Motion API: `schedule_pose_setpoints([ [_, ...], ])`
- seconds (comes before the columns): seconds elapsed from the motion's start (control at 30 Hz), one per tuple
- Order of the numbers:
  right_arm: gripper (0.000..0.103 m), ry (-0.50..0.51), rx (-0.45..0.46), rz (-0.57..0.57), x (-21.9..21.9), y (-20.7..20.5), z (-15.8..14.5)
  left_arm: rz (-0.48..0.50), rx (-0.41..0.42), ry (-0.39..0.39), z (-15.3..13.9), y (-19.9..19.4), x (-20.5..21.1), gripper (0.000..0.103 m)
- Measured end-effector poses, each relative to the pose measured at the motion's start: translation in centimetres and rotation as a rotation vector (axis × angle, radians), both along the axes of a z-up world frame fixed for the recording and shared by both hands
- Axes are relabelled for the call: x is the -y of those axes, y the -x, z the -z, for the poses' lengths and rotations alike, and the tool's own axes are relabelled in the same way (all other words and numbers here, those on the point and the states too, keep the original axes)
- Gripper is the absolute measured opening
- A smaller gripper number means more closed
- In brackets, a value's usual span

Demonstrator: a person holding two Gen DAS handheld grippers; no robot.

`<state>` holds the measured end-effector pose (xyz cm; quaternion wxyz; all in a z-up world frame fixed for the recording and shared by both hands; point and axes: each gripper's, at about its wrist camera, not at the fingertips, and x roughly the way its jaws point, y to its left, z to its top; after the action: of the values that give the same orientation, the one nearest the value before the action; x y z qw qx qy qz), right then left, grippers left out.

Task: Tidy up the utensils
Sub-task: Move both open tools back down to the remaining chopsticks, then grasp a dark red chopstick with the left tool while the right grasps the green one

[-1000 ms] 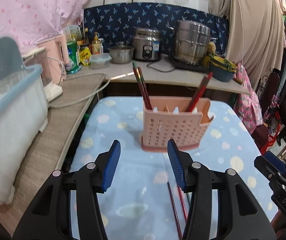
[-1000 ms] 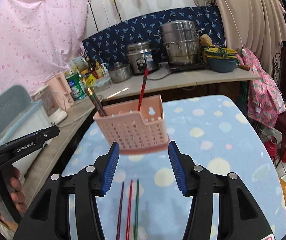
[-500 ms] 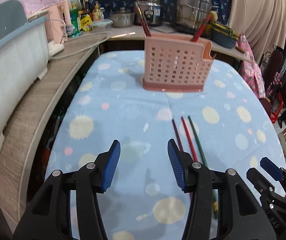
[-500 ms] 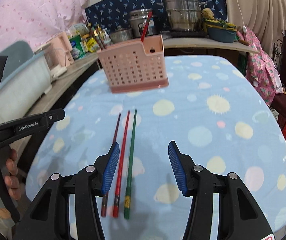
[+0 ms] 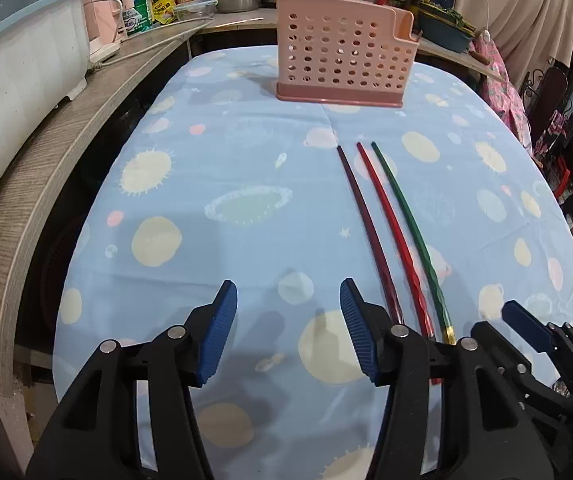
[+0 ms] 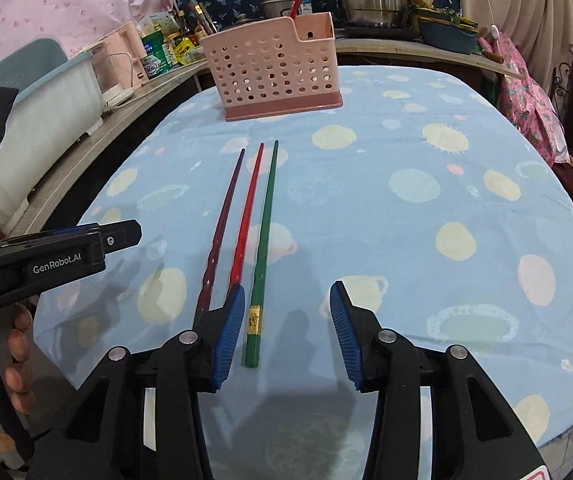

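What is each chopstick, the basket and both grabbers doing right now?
Dark purple chopstick: flat on cloth.
Red chopstick: flat on cloth.
Green chopstick: flat on cloth.
Pink perforated plastic basket: upright, holding chopsticks.
Left gripper: open, empty.
Right gripper: open, closing around green chopstick's end.

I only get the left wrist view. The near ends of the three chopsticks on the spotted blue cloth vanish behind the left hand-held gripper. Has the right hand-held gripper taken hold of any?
Observer: Not yet. The right hand-held gripper is open, its jaws having just been closing. The blunt end of the thin green plastic chopstick shows between them, unpressed.
Operator: And the other two?
Observer: Both lie outside the jaws, on the picture's left. The thin red plastic chopstick disappears behind one blue ribbed pad; the dark purple plastic chopstick lies beyond it.
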<state>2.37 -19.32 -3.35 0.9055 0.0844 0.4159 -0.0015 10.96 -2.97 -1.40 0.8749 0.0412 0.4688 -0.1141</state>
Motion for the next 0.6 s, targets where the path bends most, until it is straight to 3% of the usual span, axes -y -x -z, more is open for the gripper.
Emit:
schedule_pose_setpoints([
  [0.47, 0.009, 0.004, -0.053, -0.039, -1.7, 0.0, 2.1, 0.031, -0.019, -0.019, 1.1, 1.3, 0.9, 0.059],
  [0.6, 0.007, 0.013, -0.049, -0.028, -1.4, 0.2, 2.2, 0.046, -0.022, -0.02, 1.3, 1.6, 1.5, 0.063],
])
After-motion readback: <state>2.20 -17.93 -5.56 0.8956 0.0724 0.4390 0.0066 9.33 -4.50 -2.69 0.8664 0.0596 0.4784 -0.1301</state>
